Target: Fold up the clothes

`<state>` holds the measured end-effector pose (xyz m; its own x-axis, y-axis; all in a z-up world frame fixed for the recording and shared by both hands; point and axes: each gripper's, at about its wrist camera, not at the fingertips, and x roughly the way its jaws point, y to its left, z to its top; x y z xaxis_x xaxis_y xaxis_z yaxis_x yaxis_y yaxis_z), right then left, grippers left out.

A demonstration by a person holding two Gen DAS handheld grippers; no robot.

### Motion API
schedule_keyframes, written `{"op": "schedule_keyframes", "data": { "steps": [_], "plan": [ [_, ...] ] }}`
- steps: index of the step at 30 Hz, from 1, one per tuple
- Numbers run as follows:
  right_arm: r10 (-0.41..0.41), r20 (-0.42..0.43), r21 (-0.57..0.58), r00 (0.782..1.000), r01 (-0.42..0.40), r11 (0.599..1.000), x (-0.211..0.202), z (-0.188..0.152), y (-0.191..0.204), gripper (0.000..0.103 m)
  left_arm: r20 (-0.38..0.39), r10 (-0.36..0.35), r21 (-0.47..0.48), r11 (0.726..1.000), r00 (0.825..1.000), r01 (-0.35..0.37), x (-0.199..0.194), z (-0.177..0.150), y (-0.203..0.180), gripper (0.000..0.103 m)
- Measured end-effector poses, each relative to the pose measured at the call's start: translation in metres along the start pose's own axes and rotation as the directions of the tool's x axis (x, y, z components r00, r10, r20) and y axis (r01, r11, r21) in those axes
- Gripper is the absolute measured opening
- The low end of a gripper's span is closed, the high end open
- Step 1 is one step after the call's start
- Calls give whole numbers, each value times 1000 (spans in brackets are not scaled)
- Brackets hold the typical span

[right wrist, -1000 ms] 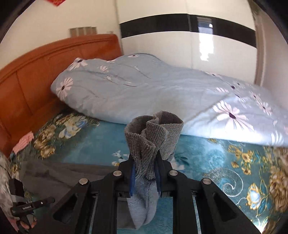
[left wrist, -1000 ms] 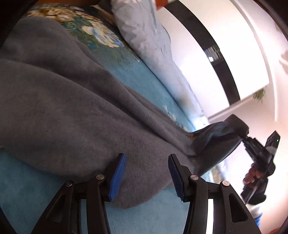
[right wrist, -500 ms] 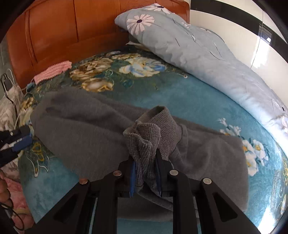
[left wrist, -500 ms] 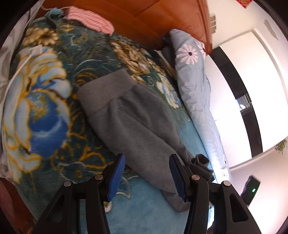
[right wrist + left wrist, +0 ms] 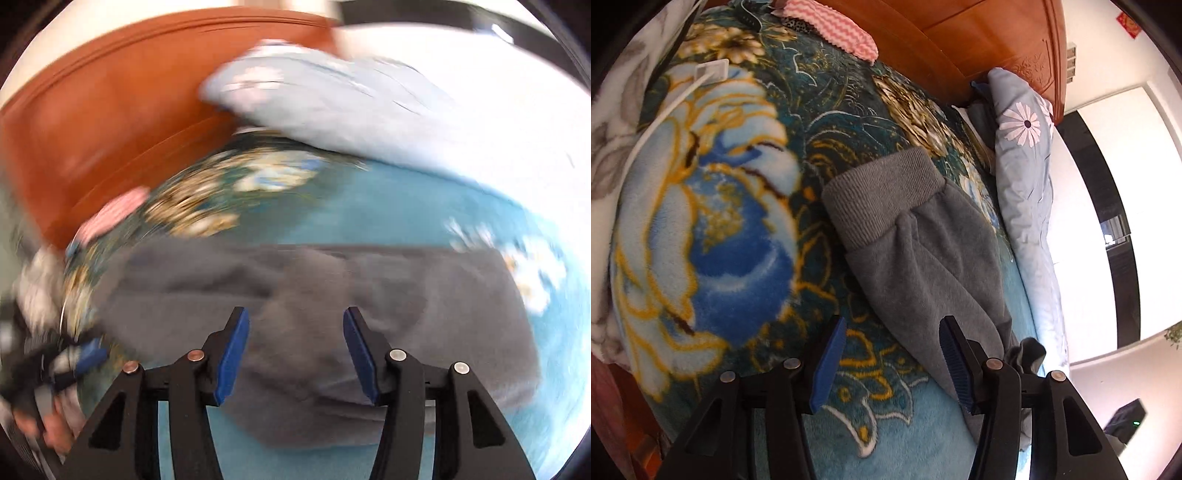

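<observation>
Bedroom setup, with the grey sweatpants (image 5: pixel 934 266) lying on the blue floral blanket (image 5: pixel 713 236) of a bed, ribbed cuff (image 5: pixel 882 195) pointing toward the wooden headboard (image 5: pixel 990 40). In your right wrist view the pants (image 5: pixel 332 314) looked doubled over on themselves into a wide slab, though that frame was badly smeared, so I couldn't tell how neat the edges were.

Your left claw (image 5: pixel 890 363) was released, jaws spread, hovering just over the near edge of the leg and gripping nothing. Your right claw (image 5: pixel 293 356) was also released, wide open above the middle of the pile, nothing between the pads.

What could have gone wrong from there, I reckon:
- With nothing pinned, that fleece could slump or spring back, since thick fabric on a plush blanket doesn't hold a crease.
- The blur suggested your right hand was moving fast; a pad could have snagged the top layer and dragged it.
- A little bunched bit of grey (image 5: pixel 1027 350) sat right beside your left claw's right finger, easy to catch by accident.
- The light blue flowered duvet (image 5: pixel 1027 192) lay close along the far side, so a sloppy pinch could have grabbed it too.
</observation>
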<state>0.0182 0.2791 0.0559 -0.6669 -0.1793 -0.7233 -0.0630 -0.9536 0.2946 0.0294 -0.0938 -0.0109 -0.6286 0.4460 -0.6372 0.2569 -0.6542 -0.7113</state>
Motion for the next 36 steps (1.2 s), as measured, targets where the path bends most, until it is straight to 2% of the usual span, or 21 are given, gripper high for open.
{"op": "schedule_keyframes", "data": {
  "steps": [2, 3, 7, 10, 14, 20, 21, 23, 26, 30, 33, 36],
  "plan": [
    [36, -75, 81, 996, -30, 996, 19, -2, -13, 55, 14, -12, 2, 1000, 1000, 12, 3, 4, 0, 57],
    [52, -87, 95, 995, -44, 995, 22, -4, -15, 55, 19, -20, 13, 1000, 1000, 20, 6, 7, 0, 57],
    [123, -26, 127, 992, -119, 985, 5, -10, -23, 55, 36, -66, 5, 998, 997, 66, 19, 16, 3, 57],
    [152, 22, 150, 988, -154, 977, -19, -19, -36, 55, 54, -168, -70, 983, 984, 172, 27, 21, 15, 57],
    [159, 69, 180, 985, -169, 969, -54, -37, -62, 55, 98, -289, -146, 942, 952, 301, 27, 25, 29, 57],
    [166, 139, 222, 976, -194, 956, -107, -64, -99, 55, 164, -445, -231, 850, 880, 473, 23, 20, 55, 57],
    [164, 148, 230, 975, -195, 953, -113, -68, -106, 55, 156, -440, -220, 858, 885, 465, 23, 20, 52, 57],
    [165, 168, 256, 972, -205, 945, -122, -73, -120, 55, 125, -407, -186, 886, 905, 425, 23, 21, 45, 60],
    [185, 196, 294, 963, -237, 926, -125, -78, -135, 55, 107, -326, -207, 917, 939, 342, 26, 23, 40, 59],
    [215, 212, 308, 953, -274, 911, -131, -84, -149, 55, 96, -185, -119, 973, 978, 196, 24, 25, 12, 58],
    [221, 223, 314, 949, -285, 906, -134, -89, -158, 55, 96, -76, -52, 995, 992, 82, 23, 26, -9, 57],
    [214, 243, 333, 946, -289, 897, -136, -94, -170, 55, 104, 34, 14, 999, 994, -35, 22, 27, -30, 55]
  ]
}}
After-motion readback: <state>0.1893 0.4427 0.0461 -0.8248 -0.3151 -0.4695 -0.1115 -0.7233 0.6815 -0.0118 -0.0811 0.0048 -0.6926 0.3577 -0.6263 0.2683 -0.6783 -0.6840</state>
